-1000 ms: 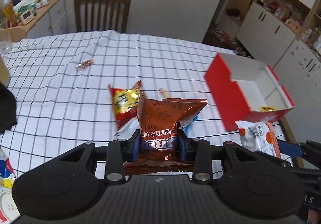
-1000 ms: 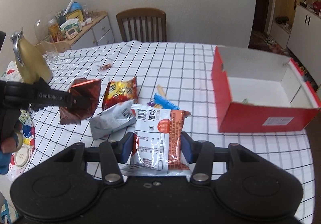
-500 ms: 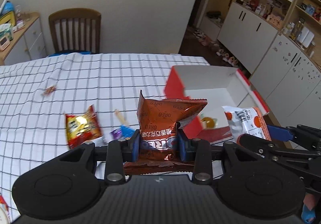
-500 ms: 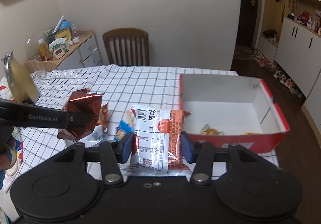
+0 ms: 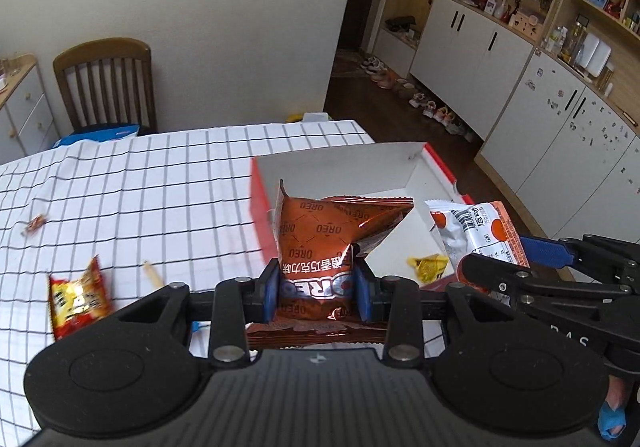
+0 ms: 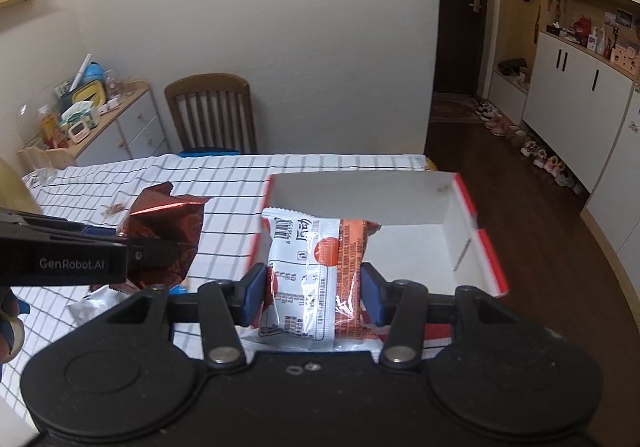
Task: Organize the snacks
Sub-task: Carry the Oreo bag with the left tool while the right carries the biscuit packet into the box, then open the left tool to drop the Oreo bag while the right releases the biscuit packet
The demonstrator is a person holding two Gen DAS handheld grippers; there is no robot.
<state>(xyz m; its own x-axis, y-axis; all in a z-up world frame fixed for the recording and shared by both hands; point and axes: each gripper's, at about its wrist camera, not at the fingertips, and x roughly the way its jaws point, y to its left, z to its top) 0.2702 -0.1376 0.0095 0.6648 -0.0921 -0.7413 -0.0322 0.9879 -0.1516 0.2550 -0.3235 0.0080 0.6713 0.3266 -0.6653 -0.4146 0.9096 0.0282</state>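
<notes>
My left gripper is shut on a brown Oreo packet and holds it above the near left part of the red box. My right gripper is shut on a white and orange snack packet, held over the box's near edge. In the left wrist view the white and orange packet hangs over the box's right side. The Oreo packet shows left of the box in the right wrist view. A small yellow wrapper lies inside the box.
A red and yellow snack bag, a thin stick and a small wrapper lie on the checked tablecloth. A silver packet lies under the left gripper. A wooden chair stands at the far table edge.
Both grippers have moved right and forward with their packets, from over the loose snacks to over the red box. The box now fills the middle of both views.
</notes>
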